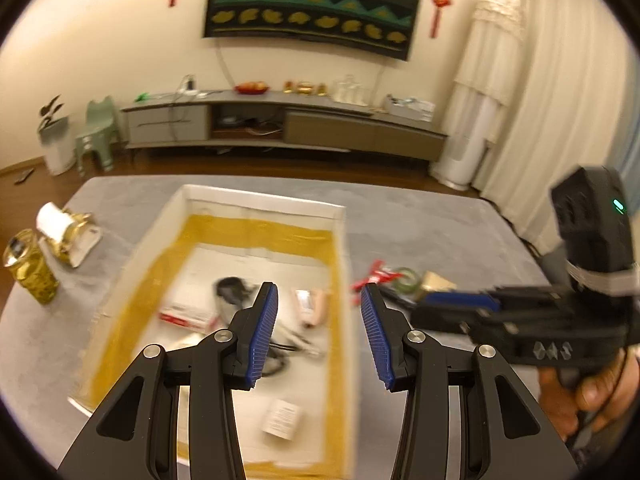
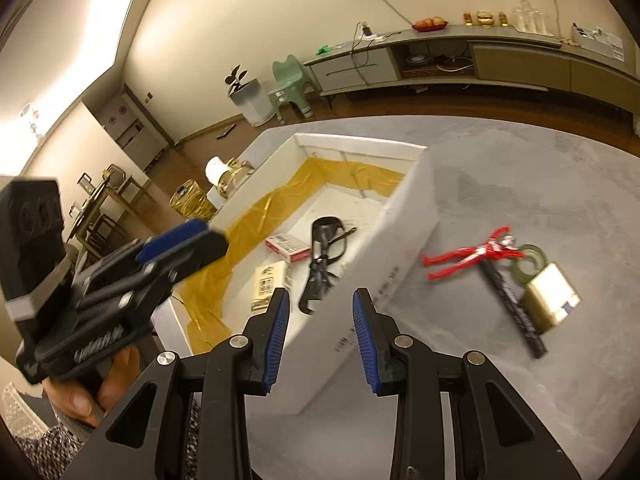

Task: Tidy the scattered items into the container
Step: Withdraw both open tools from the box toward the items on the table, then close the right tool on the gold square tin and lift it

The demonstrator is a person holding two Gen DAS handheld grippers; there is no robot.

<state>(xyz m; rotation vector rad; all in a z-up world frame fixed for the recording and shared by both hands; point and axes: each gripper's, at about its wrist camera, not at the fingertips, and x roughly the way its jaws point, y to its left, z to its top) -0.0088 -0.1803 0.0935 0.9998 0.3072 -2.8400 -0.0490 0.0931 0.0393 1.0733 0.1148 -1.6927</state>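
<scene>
The left gripper (image 1: 320, 336) hangs over the white rectangular box with yellow film lining (image 1: 264, 204) at centre frame; its 2 blue-padded fingers stand moderately apart with nothing between them. In the right wrist view, the right gripper (image 2: 320, 338) sits at lower centre above the box's near right wall, fingers narrowly parted and gripping nothing.

Inside the box, in the right wrist view: a pair of black-framed glasses (image 2: 326, 236), a red-and-white flat carton (image 2: 288, 248), a cream printed packet (image 2: 272, 280) and a black cable bundle (image 2: 316, 284). A pale tube-like item shows in the left wrist view only, too blurred to identify.

Outside the box, on the grey table cloth (image 2: 520, 184), at right of the right wrist frame, 4 items lie clustered and touching: a red plastic figure (image 2: 468, 254), a green tape roll (image 2: 530, 260), a beige box with a blue corner (image 2: 552, 294) and a black flat strip (image 2: 516, 312).

At left of the left wrist frame stand a gold patterned can (image 1: 30, 268) and a white roll on a gold holder (image 1: 56, 224).

A hand (image 1: 592, 392) grips the right gripper's handle at lower right.
</scene>
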